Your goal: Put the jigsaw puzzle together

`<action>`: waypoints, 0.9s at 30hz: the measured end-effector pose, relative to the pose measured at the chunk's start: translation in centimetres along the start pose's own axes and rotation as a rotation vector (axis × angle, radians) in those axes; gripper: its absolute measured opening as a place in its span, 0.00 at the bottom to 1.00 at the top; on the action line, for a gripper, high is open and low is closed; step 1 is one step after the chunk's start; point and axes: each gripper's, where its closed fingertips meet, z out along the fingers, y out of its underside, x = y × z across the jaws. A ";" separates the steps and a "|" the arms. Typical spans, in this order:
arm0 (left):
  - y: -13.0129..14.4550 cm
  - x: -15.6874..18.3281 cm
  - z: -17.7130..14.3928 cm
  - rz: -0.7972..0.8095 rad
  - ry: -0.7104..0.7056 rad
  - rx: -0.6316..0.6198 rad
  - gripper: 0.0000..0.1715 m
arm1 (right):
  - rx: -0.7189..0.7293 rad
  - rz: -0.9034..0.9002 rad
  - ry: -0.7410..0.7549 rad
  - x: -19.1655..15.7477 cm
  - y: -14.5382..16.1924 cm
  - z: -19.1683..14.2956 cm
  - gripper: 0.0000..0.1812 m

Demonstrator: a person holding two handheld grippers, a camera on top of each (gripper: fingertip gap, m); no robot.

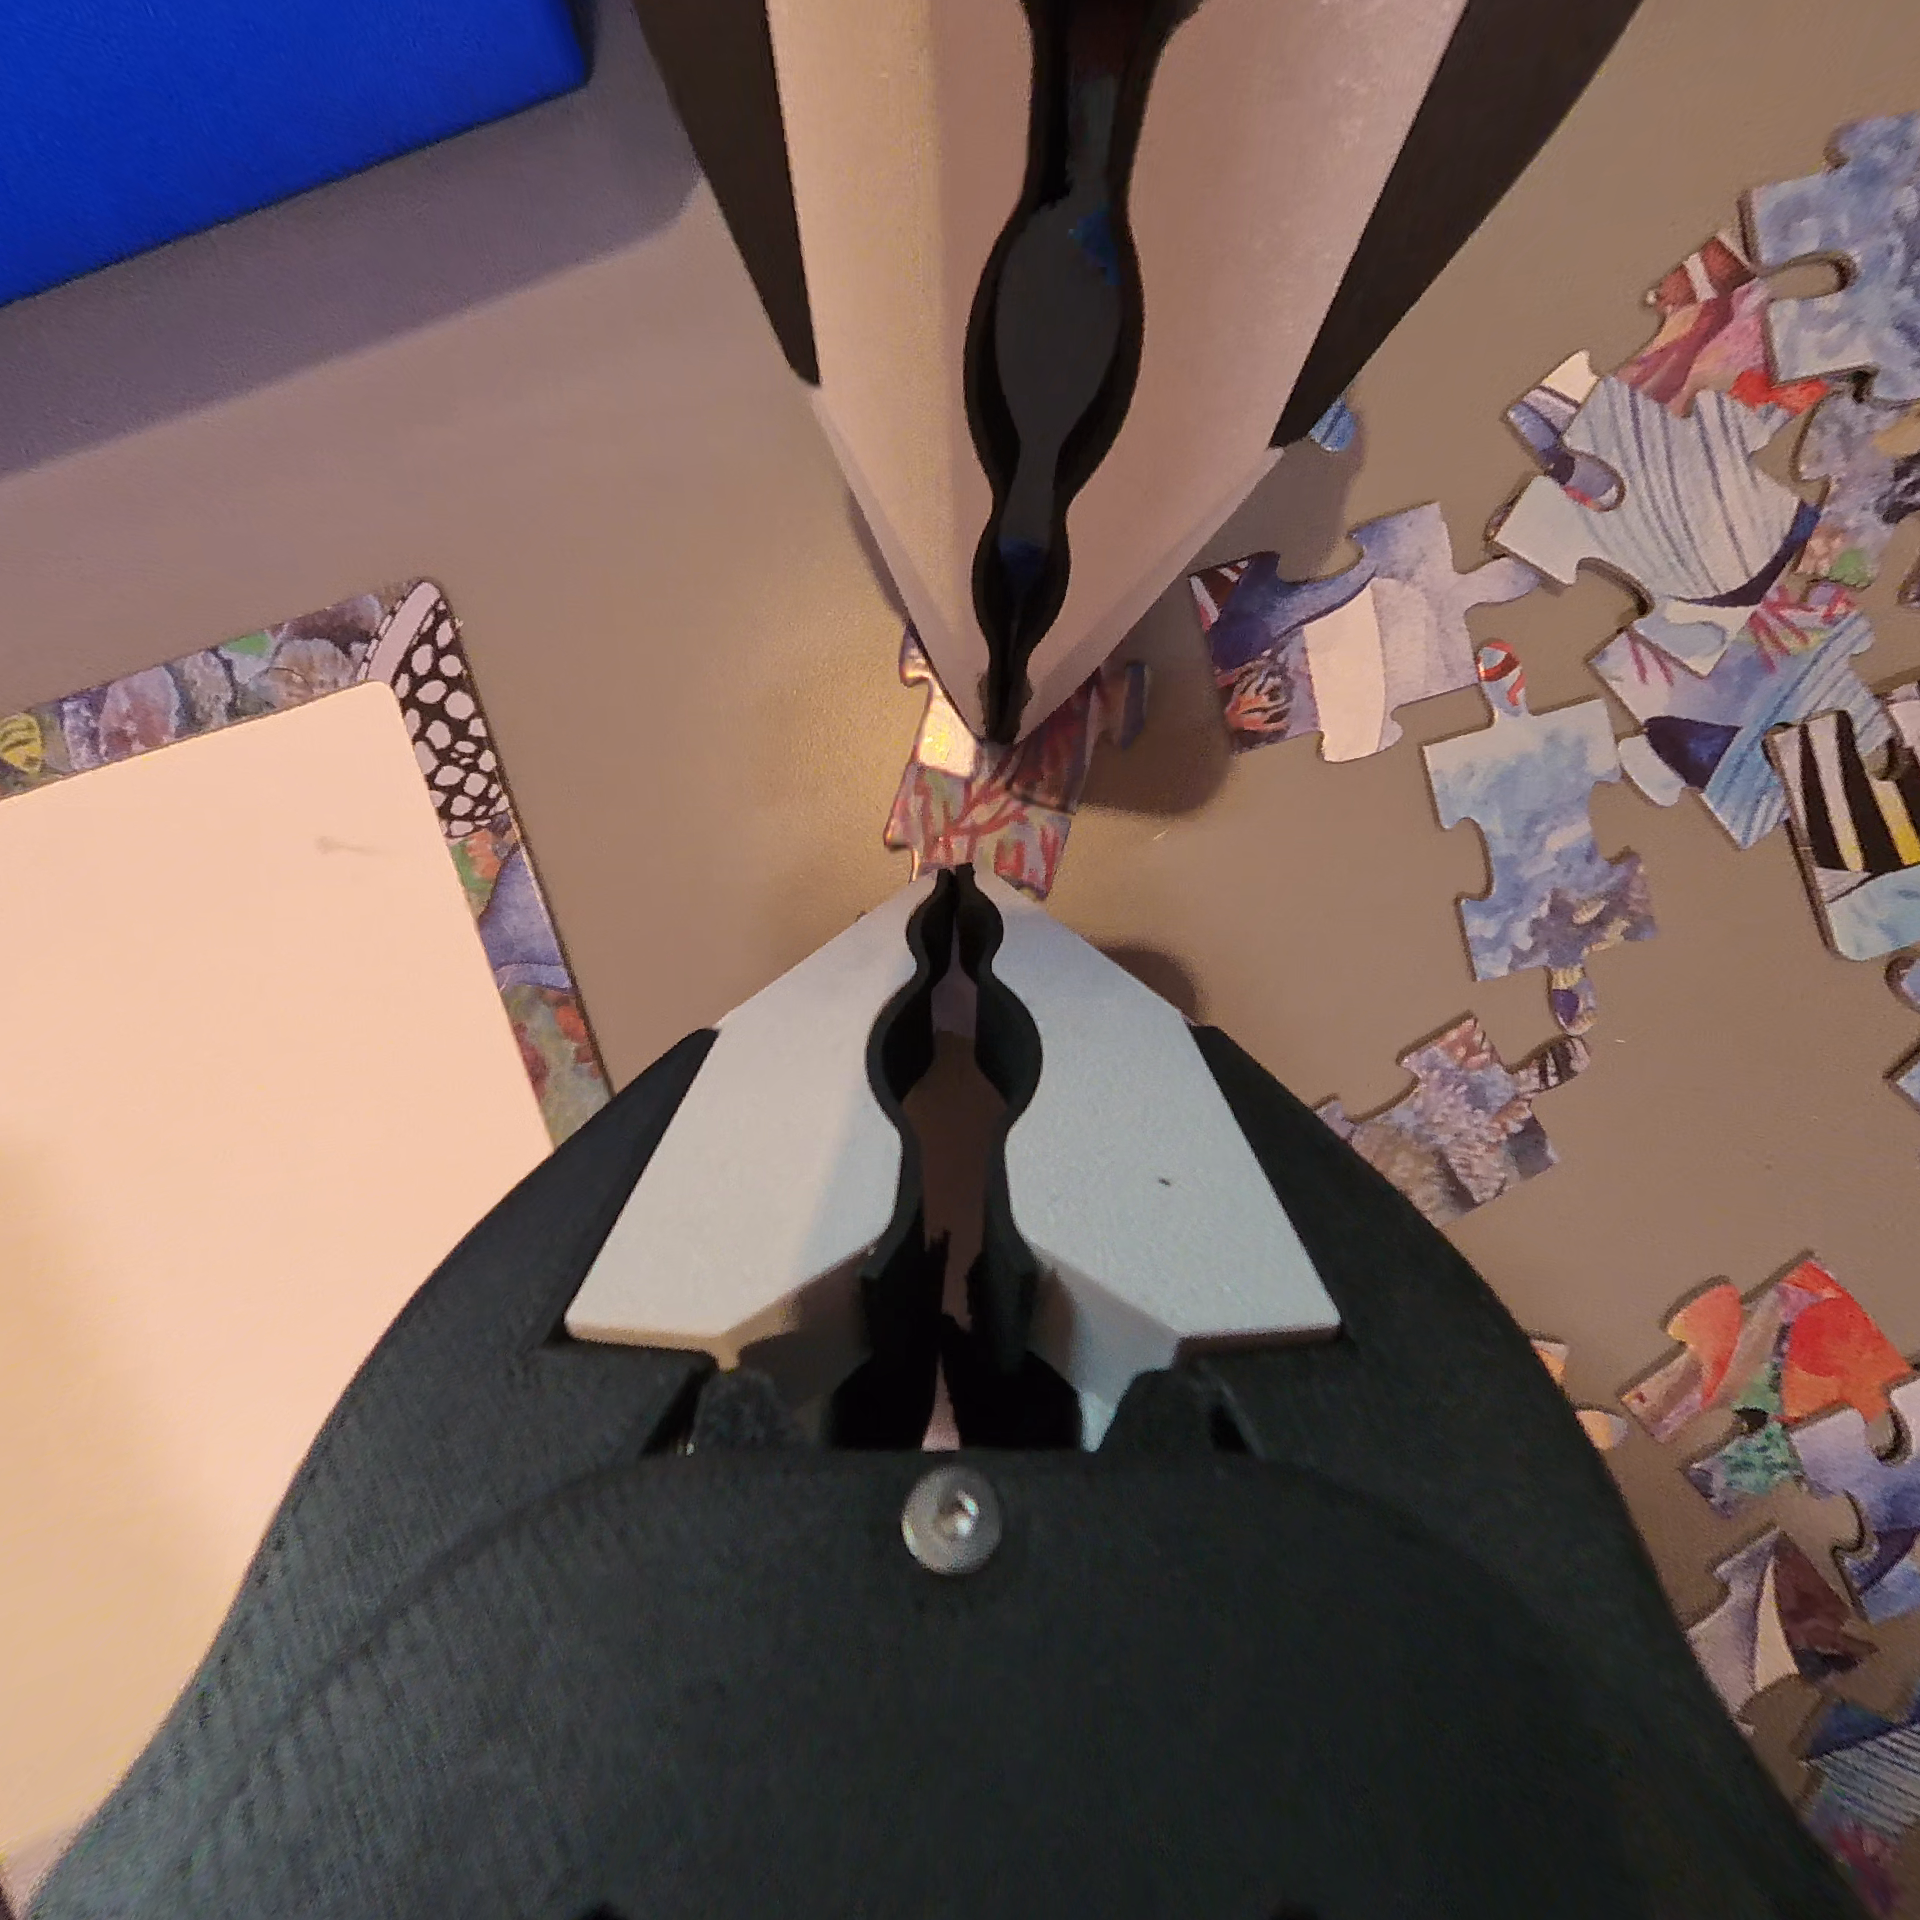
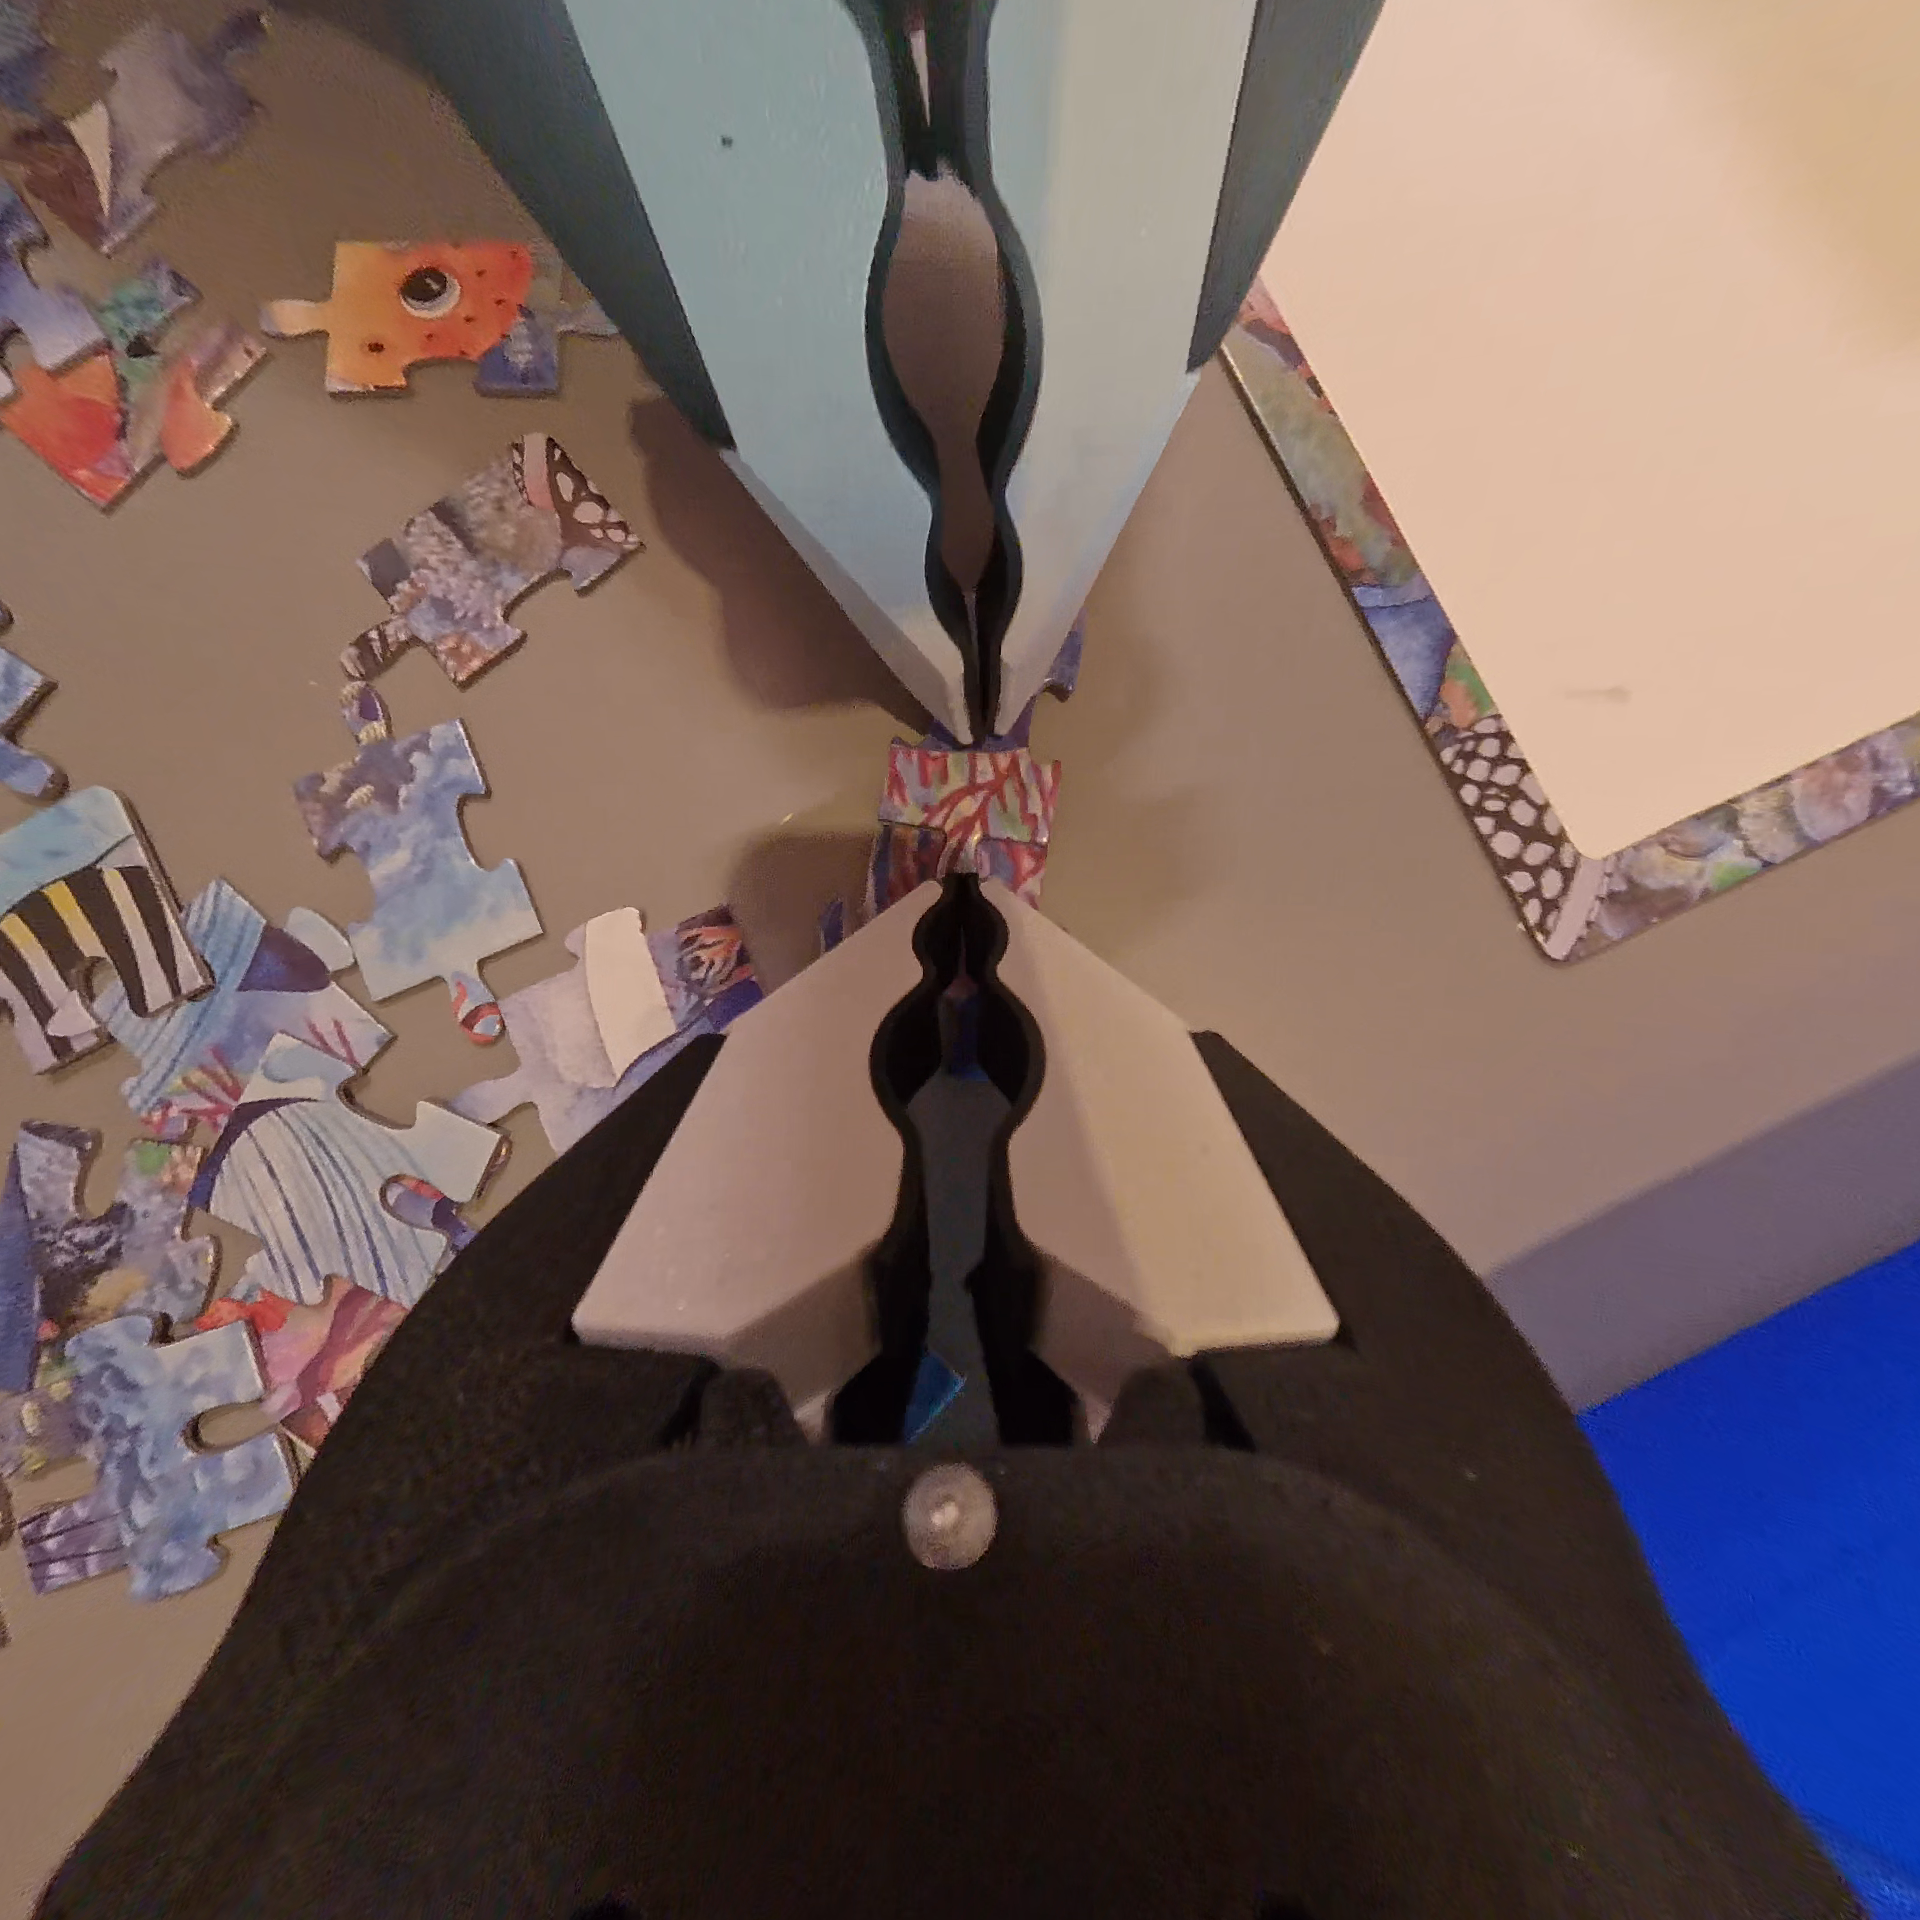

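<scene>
We are finding no legible text, labels, brands, numbers or signs on anything in either wrist view; 0 entries are being listed here.

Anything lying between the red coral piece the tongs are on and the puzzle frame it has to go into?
Nothing visible. The coral piece sits between the left tongs and right tongs; only bare table separates it from the frame. Loose pieces lie on the other side.
</scene>
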 end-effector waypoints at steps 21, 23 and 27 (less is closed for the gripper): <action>-0.4 0.1 0.8 0.009 0.095 -0.018 0.20 | -0.020 0.066 -0.030 0.2 1.0 -1.0 0.14; -0.4 0.1 0.9 0.012 0.099 -0.014 0.17 | -0.016 0.064 -0.024 0.3 1.1 -1.0 0.11; -0.6 0.1 0.5 0.005 0.070 0.014 0.10 | -0.011 0.056 -0.017 0.3 1.1 -0.9 0.04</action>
